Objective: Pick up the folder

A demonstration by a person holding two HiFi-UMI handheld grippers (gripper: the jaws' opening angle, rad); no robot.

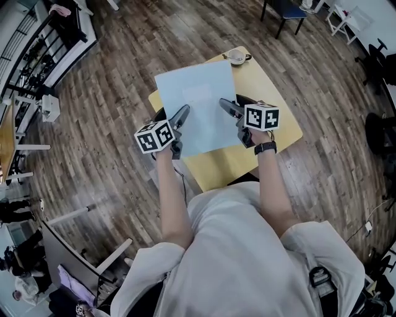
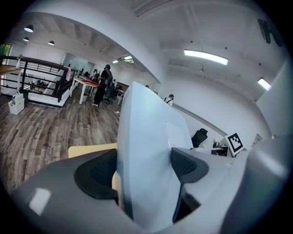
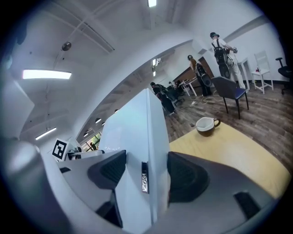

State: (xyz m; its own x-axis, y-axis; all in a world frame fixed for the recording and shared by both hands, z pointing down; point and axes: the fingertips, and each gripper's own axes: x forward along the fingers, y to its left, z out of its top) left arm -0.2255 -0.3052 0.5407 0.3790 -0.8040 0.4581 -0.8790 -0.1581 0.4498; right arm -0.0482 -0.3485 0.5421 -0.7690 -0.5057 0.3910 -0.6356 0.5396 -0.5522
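- Wood-plank floor (image 1: 111, 74) surrounds a small yellow table (image 1: 278, 124) in an open office, and the person stands at the table's near edge.
- The folder (image 1: 198, 105), a pale blue rectangle, sits over the table's left half and overhangs its left corner. Both gripper views show the tabletop below its edge, so I judge it to be off the surface and carried by the two claws alone.
- Its long axis runs away from the person toward the table's far corner, with one short edge nearest the body.
- The left gripper (image 1: 181, 116) takes the left long side in the near half. Its jaws are pinched onto the folder, which shows edge-on between the two pads.
- The right gripper (image 1: 228, 106) clamps the right long side roughly opposite, with a pad against each face.
- The folder therefore lies between the two claws. Each reaches inward across the short axis, and neither hand is nearer than the other.
- Both grips sit toward the near end, so the far end has no support. As I judge it, any further lift needs the hands to rise evenly, or the folder may twist or slip in one pinch.
- A cup (image 1: 236, 57) stands at the table's far corner, just beyond the folder's far edge and apart from it. It is the only thing that a dipping far end could clip.
- A blue chair (image 1: 286, 11) stands on the floor well past the table.
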